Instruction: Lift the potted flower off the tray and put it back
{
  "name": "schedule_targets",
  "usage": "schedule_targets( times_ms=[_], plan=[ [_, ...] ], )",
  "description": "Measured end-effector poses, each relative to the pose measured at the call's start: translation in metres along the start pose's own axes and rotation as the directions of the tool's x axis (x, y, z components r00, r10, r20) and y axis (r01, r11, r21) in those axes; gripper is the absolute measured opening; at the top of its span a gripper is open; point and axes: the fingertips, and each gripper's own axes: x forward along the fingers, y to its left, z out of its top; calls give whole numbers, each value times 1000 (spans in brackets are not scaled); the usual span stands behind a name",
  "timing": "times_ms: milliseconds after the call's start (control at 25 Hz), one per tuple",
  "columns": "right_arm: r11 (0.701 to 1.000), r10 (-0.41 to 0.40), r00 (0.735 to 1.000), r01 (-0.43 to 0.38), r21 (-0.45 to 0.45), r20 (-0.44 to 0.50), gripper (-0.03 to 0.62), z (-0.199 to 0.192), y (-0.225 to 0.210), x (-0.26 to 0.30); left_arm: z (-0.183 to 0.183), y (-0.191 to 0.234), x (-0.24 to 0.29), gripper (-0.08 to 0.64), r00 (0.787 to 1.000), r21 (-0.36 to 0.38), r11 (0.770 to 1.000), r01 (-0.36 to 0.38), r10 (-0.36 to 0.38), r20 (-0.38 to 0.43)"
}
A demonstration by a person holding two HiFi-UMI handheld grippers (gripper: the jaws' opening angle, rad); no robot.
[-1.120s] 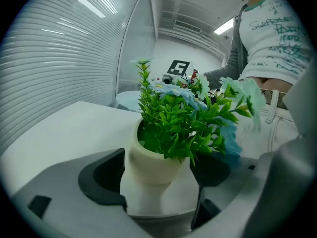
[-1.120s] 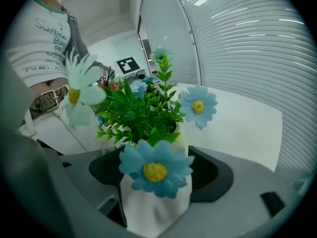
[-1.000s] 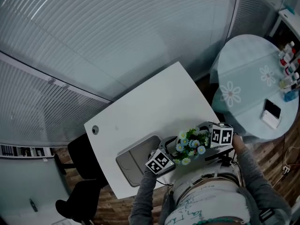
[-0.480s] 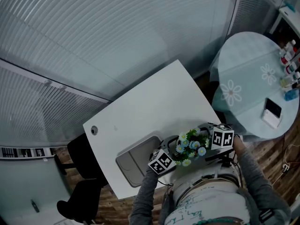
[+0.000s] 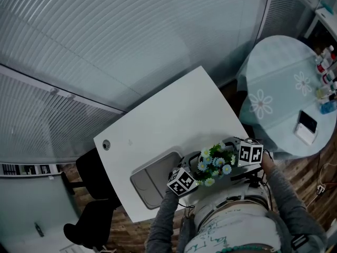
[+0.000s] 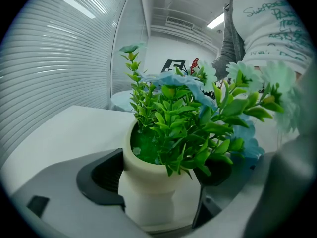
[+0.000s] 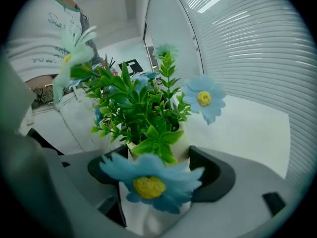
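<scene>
Left gripper (image 6: 157, 187): jaws narrowed onto the cream pot of the potted flower (image 6: 168, 152). One dark pad (image 6: 101, 177) presses flat on the pot wall. The opposite pad sits close against the rim, but leaves partly cover the contact. Green foliage and pale blue blooms rise straight up between and ahead of the jaws; the pot stands upright.

Right gripper (image 7: 158, 175): comes from the opposite side and is closed on the same pot. A dark pad bears on each flank of the white body. One blue daisy with a yellow centre (image 7: 148, 185) hangs just in front of this gripper's jaws and hides part of the pot. A second daisy (image 7: 204, 99) floats above and to one side of them.

Head view: the plant sits between the two marker cubes, each gripper facing the other across it. The grey tray (image 5: 150, 179) lies on the outer side of the left gripper, away from the right one, and the plant is clear of its basin. I cannot tell if the pot base touches the white table (image 5: 163, 120) under both grippers.

Behind the right gripper, well apart, is a round table (image 5: 284, 88) with a flower-print cloth. The person's printed shirt (image 5: 231, 231) is close behind both grippers.
</scene>
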Motion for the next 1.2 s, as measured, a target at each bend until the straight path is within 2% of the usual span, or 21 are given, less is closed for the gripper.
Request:
schedule_targets(
  times_ms=[640,920,1200],
  plan=[
    [1000,11,999,-12,-10,-47,362,4,2,-2,5,0,-7,428,1000,3,1000,-20,20,21],
    [1000,16,999,-17,-15,-45,362,20,7,-13,19,-3,-19,428,999,-8,1000,-26,26,31],
    [999,22,996,-25,-34,-83,362,34,11,-24,33,-6,-30,428,997,-4,999,-51,51,52]
  ],
)
